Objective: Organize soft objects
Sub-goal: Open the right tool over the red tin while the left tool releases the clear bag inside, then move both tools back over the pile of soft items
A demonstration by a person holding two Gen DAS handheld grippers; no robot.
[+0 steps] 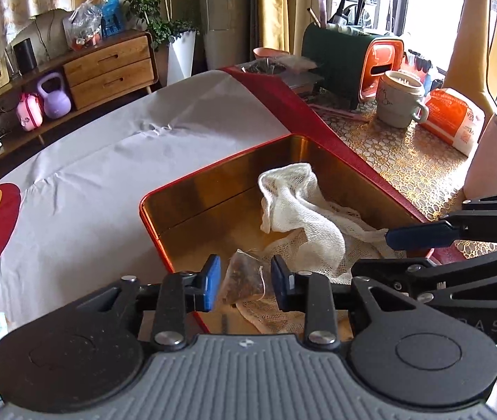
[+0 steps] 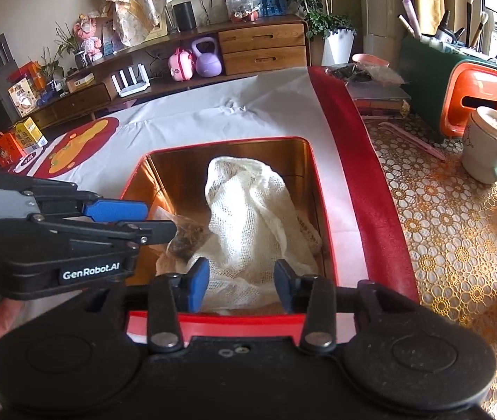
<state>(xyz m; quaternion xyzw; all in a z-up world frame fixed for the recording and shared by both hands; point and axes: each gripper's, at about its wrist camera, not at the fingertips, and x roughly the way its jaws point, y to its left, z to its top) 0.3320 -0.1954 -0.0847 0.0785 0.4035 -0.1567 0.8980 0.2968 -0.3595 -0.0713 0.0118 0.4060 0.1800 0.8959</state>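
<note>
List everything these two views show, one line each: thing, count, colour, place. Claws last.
tin box: one, red outside, gold inside, on the white sheet
mesh cloth: one, cream, inside the box
tea bag: one, brown, inside the box between the left claw's pads
sheet: one, white with red edge, under the box
mug: one, pale green, on the patterned table
kettlebell: one, purple, under the wooden sideboard
left claw: one, black with blue pads, open
right claw: one, black with blue pads, open over the cloth
</note>
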